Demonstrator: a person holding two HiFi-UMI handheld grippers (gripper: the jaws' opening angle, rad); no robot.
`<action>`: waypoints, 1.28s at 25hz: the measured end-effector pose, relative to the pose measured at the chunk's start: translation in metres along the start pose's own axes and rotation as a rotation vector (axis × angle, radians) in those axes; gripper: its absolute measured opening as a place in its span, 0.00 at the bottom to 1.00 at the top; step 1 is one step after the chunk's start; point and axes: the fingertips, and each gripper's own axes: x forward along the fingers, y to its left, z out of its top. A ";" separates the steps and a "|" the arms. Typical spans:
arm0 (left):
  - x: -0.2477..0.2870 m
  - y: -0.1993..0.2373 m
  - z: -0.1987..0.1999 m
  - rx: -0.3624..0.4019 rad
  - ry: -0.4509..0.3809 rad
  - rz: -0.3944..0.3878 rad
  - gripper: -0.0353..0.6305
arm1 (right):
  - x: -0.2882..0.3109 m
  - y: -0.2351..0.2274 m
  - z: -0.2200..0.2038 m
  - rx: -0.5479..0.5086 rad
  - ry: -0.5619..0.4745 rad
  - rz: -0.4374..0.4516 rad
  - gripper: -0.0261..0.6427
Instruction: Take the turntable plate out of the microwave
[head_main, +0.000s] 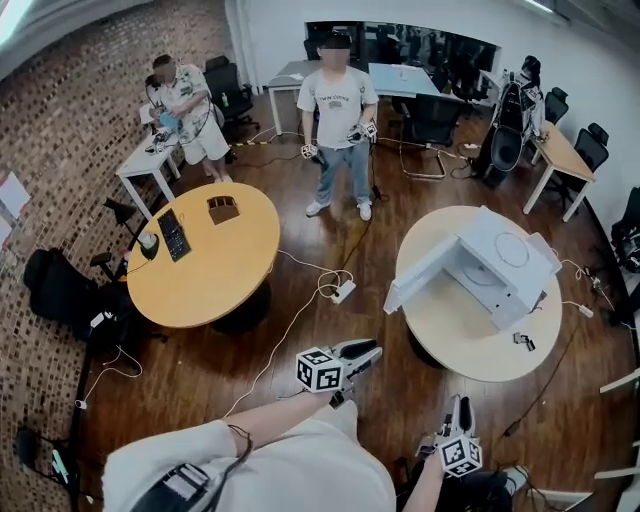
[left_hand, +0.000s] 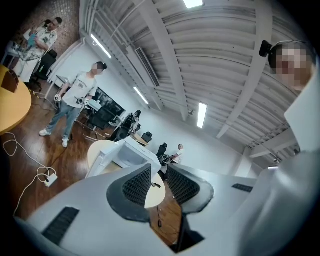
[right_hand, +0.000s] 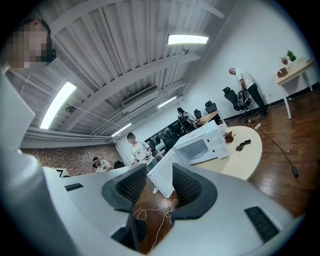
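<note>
A white microwave (head_main: 500, 270) stands on the round pale table (head_main: 450, 340) at the right, its door (head_main: 420, 272) swung open toward me. Its open cavity (right_hand: 202, 149) faces the right gripper view; I cannot make out the turntable plate inside. A faint ring (head_main: 513, 248) shows on the microwave's top. My left gripper (head_main: 368, 352) hovers over the floor short of the table, open and empty. My right gripper (head_main: 459, 403) is lower right, near the table's front edge, also open with nothing between its jaws. In the left gripper view the microwave (left_hand: 127, 152) lies far ahead.
A round orange table (head_main: 230, 270) with a keyboard and a small box stands at the left. A person (head_main: 338, 120) stands in the middle beyond. A power strip (head_main: 343, 291) and cables lie on the wood floor between the tables. A small black object (head_main: 522, 342) rests on the pale table.
</note>
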 end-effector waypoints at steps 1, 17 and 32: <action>0.004 0.002 0.001 0.004 0.006 -0.003 0.18 | 0.000 0.000 0.000 -0.001 -0.001 -0.003 0.27; 0.123 0.026 0.048 0.111 0.105 -0.113 0.18 | 0.035 -0.019 0.045 0.016 -0.156 -0.059 0.27; 0.173 0.081 0.075 0.069 0.151 -0.159 0.18 | 0.100 -0.008 0.054 -0.023 -0.138 -0.121 0.27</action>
